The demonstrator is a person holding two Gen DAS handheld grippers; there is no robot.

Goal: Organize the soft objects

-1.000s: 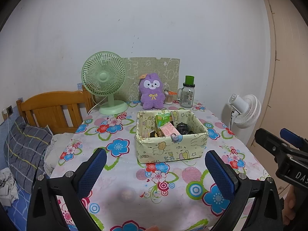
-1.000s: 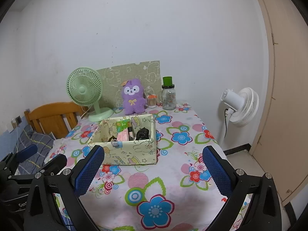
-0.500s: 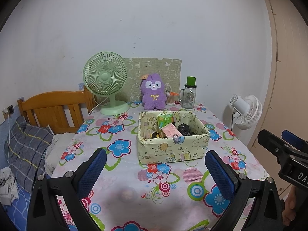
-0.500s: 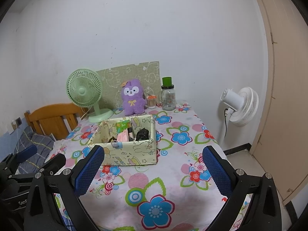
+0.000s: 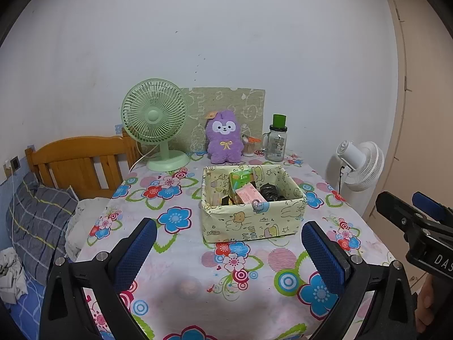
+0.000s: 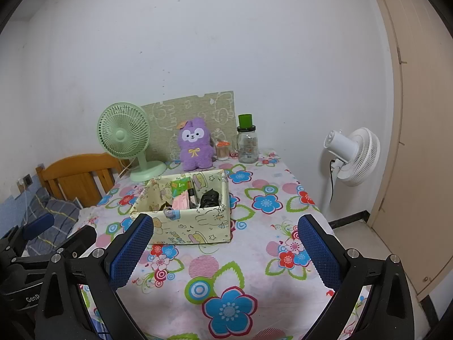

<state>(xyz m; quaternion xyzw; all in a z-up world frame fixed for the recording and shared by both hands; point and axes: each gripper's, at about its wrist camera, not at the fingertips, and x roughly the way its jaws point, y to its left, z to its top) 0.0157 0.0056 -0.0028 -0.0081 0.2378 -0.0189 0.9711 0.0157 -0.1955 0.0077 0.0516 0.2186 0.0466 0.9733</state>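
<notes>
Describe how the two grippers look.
Both match: black angular frames with silver bolts and blue textured pads. The left gripper and right gripper each carry white lettering on the body, cut off at the frame edges. No cables or sleeves show.
</notes>
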